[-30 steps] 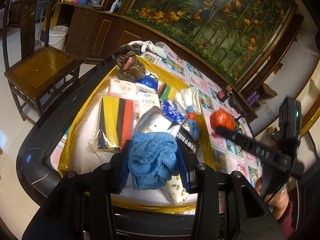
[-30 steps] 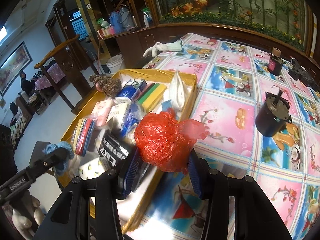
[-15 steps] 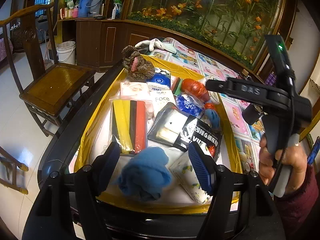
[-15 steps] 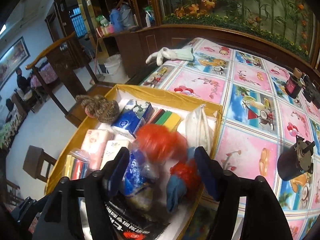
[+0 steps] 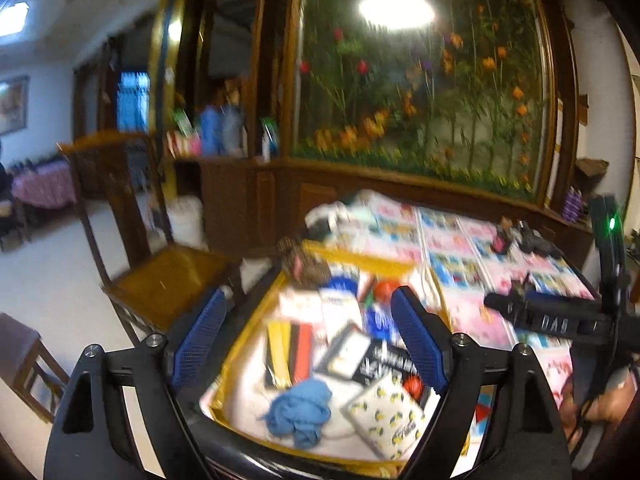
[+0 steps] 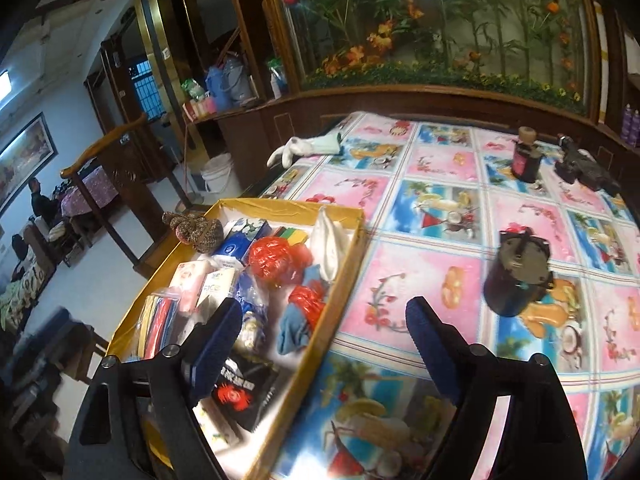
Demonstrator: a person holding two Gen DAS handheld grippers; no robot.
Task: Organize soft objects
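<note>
The yellow-rimmed box (image 5: 360,259) (image 6: 280,205) holds packets and soft things. A blue knitted cloth (image 5: 298,408) lies loose at its near end. Above it, my left gripper (image 5: 310,338) is open, its jaws still opening with nothing between them. A red plastic bag (image 6: 276,258) rests in the box among tissue packs, beside a white bag (image 6: 328,240). My right gripper (image 6: 324,348) hangs over the box's right rim and the tablecloth, jaws opening and empty. It also shows in the left wrist view, where the right gripper (image 5: 560,316) is at the right edge with a hand (image 5: 600,400) below it.
A brown knitted item (image 6: 196,228) sits at the box's far left corner. On the patterned tablecloth are a white glove (image 6: 308,146), a dark round jar (image 6: 516,280) and a small bottle (image 6: 526,156). A wooden chair (image 5: 168,276) stands left of the table.
My left gripper let go of the blue cloth, which dropped into the box, then rose. My right gripper carried the red bag over the box, released it there and drew back. Both jaws widened.
</note>
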